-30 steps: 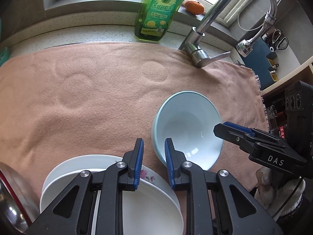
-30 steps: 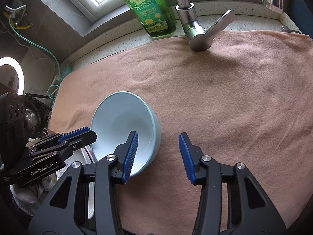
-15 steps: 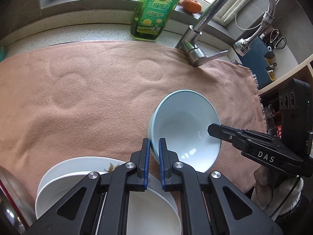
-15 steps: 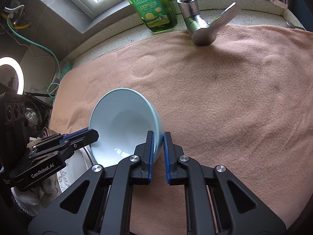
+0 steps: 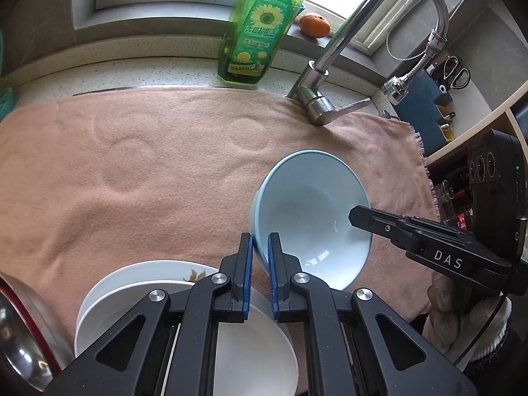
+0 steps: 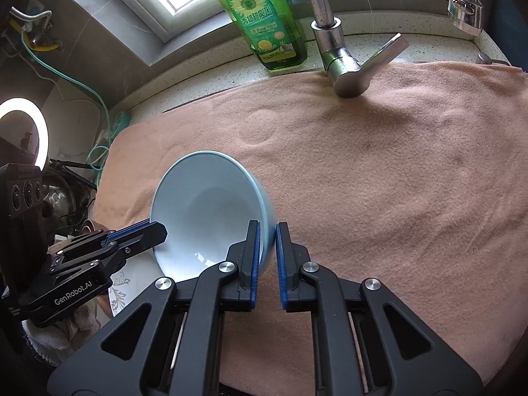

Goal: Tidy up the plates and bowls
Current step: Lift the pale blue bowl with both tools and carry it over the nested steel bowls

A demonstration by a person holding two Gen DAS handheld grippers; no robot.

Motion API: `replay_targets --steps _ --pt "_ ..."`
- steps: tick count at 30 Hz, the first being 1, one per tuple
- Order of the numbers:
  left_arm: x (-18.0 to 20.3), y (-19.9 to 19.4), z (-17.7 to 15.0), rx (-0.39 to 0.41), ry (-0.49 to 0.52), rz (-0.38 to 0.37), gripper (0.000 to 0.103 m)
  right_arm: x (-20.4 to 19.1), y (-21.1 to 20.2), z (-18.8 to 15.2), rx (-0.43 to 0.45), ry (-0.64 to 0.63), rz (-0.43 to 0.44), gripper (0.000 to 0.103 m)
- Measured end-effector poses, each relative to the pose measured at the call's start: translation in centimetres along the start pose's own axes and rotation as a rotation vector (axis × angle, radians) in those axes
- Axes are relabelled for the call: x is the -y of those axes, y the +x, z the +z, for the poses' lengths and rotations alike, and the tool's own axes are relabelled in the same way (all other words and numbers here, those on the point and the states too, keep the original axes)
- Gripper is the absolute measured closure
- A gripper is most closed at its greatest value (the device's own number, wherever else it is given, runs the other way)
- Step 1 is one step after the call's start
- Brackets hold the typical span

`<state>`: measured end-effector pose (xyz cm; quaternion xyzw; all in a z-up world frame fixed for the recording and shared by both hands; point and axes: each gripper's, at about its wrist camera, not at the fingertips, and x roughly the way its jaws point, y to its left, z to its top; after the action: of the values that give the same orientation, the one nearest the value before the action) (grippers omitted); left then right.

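- The left gripper (image 5: pixel 260 247) occupied the bottom centre of the left wrist view, with its blue-padded jaws pinching the near left rim of the bowl (image 5: pixel 310 211).
- The right gripper (image 6: pixel 267 244) occupied the bottom centre of the right wrist view, with its jaws pinching the opposite rim of the same bowl (image 6: pixel 204 211).
- The bowl, pale blue, sat right of centre in the left wrist view and left of centre in the right wrist view, tilted, with its open side toward both cameras.
- A stack of white plates (image 5: pixel 132 283) lay at the lower left of the left wrist view, partly under the left gripper; the lower plate showed a floral print at its far edge.
- A metal basin (image 5: pixel 19 340) appeared at the far lower left edge of the same view.
- A pink towel (image 5: pixel 158 171) covered the middle of both views, beneath the bowl and plates.
- A chrome faucet (image 5: pixel 316 105) stood at the towel's far edge, upper right of the left wrist view.
- A green soap bottle (image 5: pixel 257 33) stood on the speckled counter (image 5: pixel 132 72) at upper centre.
- An orange (image 5: pixel 314 25) rested on the window ledge, right of the bottle.
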<state>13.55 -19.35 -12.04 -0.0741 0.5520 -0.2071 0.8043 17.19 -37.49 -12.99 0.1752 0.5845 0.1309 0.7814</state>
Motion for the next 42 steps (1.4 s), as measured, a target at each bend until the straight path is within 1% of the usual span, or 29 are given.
replay_targets --steps 8,19,31,42 --pt "-0.5 -2.1 -0.3 0.035 0.004 -0.001 0.095 -2.2 -0.9 -0.3 0.015 -0.018 0.004 0.093" --pt "-2.7 -5.4 -1.9 0.078 -0.025 -0.003 0.095 -6.5 -1.9 -0.7 0.034 -0.066 0.019 0.093" --pt "-7.2 -9.6 -4.2 0.125 -0.09 0.014 0.095 -12.9 -1.1 -1.8 0.023 -0.139 0.052 0.093" --pt "-11.8 -12.9 -6.3 0.149 -0.146 0.046 0.095 -18.9 0.9 -3.0 -0.008 -0.193 0.093 0.093"
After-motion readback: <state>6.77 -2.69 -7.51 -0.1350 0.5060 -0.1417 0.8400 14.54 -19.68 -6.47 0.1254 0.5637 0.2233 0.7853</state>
